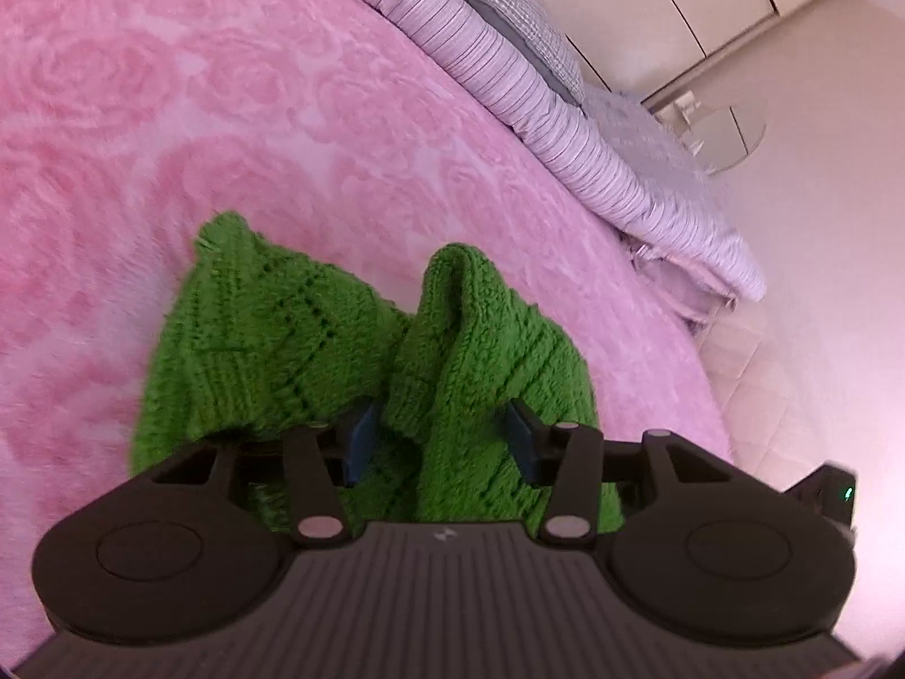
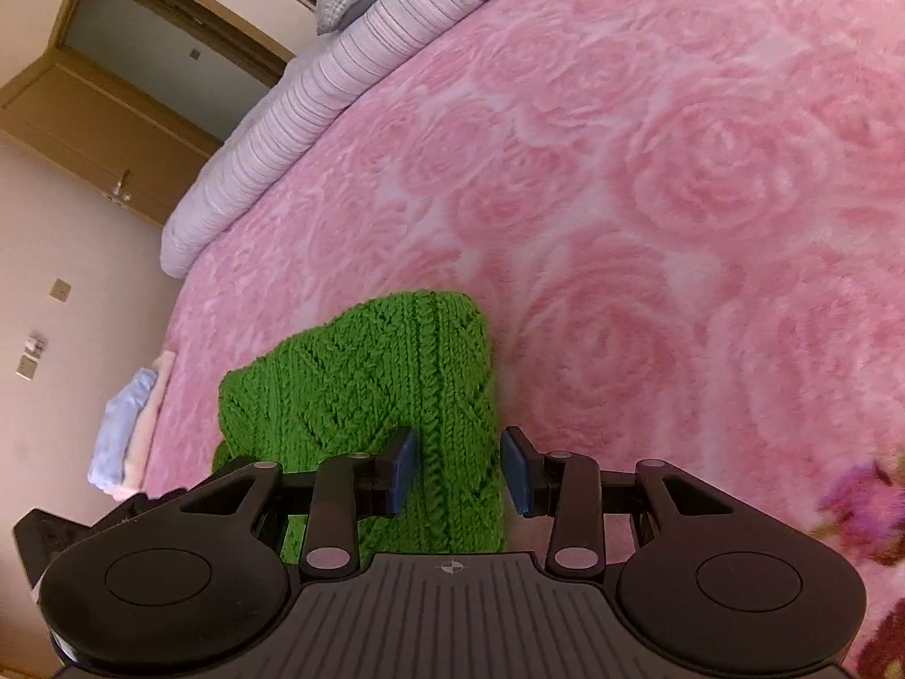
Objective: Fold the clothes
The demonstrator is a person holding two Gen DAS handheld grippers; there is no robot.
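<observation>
A green knitted garment [image 1: 317, 351] lies bunched on a pink rose-patterned blanket [image 1: 198, 113]. My left gripper [image 1: 444, 441] has its jaws apart, with a raised fold of the knit between the blue pads [image 1: 359, 441]. In the right wrist view the garment [image 2: 384, 390] lies flatter on the blanket [image 2: 679, 198]. My right gripper [image 2: 461, 472] is open, and the knit's right edge runs between its pads [image 2: 403, 469]. I cannot tell whether either gripper touches the cloth.
A striped duvet [image 1: 543, 113] and a grey checked pillow [image 1: 520, 17] lie along the far edge of the bed. Folded pale blue and pink clothes [image 2: 127, 430] sit at the bed's left edge. A wooden door [image 2: 102, 113] and wall stand beyond. A floral cloth [image 2: 871, 515] shows at right.
</observation>
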